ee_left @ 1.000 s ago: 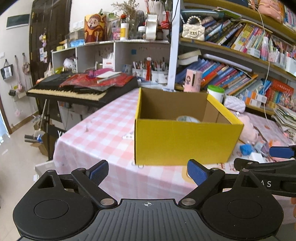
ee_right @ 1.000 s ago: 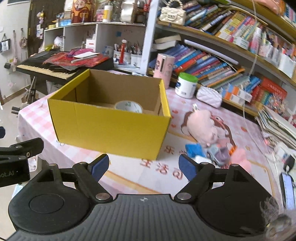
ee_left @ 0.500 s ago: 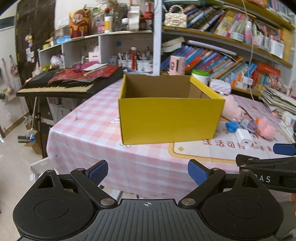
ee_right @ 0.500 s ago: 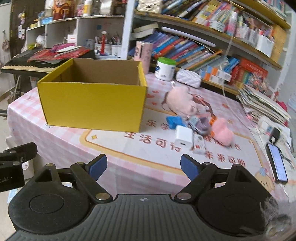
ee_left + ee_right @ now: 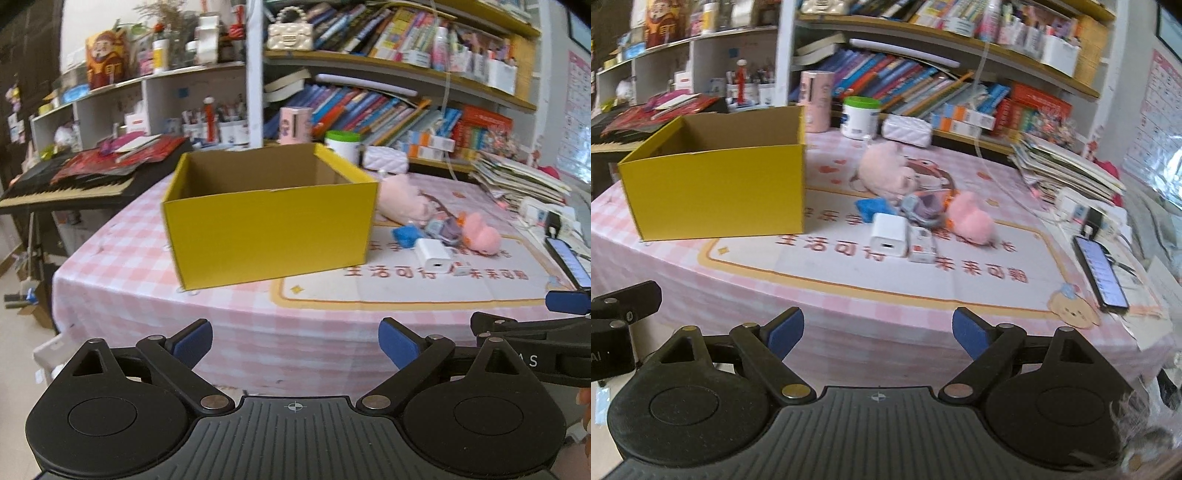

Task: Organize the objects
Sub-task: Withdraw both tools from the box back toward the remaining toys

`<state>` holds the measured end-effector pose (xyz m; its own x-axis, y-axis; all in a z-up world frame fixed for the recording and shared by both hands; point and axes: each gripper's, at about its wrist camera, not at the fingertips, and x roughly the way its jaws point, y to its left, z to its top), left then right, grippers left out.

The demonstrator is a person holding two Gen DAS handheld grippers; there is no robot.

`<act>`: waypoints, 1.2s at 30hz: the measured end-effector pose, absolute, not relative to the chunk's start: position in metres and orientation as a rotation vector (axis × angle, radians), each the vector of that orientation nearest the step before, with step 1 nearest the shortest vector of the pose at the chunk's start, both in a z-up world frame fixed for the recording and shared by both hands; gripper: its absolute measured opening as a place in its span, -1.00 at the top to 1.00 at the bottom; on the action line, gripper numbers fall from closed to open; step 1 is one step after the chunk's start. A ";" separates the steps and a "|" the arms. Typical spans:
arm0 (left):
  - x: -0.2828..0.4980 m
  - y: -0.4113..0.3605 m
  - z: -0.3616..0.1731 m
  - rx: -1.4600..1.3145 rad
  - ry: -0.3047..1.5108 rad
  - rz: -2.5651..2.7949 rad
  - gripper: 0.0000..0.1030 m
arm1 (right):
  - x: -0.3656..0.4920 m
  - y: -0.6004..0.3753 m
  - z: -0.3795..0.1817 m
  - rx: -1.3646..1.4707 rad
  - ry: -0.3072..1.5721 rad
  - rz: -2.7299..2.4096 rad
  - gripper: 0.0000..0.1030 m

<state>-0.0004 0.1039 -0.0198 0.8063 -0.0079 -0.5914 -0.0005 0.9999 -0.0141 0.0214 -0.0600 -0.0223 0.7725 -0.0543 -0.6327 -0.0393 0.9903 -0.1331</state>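
Right gripper (image 5: 877, 334) jaws spread empty before the table edge; yellow box (image 5: 716, 188) left of white charger (image 5: 888, 240)

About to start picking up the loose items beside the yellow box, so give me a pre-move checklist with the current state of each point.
1. Right gripper open and empty: ok.
2. Left gripper open and empty: ok.
3. Yellow box upright with its top open: ok.
4. White charger lying in the open on the mat, nearest the right gripper: ok.
5. Space around the charger for both fingers: not ok, a small white item lies right against its right side.
6. Room left inside the box: cannot tell, its floor is hidden from both views.
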 end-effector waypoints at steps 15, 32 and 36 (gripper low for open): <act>0.036 0.042 -0.020 0.049 0.633 -0.132 -0.91 | 0.038 -0.126 -0.025 -0.077 0.711 -0.143 -0.71; 0.099 0.001 -0.025 0.010 0.656 -0.093 -0.91 | 0.111 -0.172 -0.025 -0.116 0.741 -0.111 -0.72; 0.114 -0.009 -0.026 -0.003 0.654 -0.082 -0.91 | 0.128 -0.181 -0.024 -0.132 0.739 -0.100 -0.72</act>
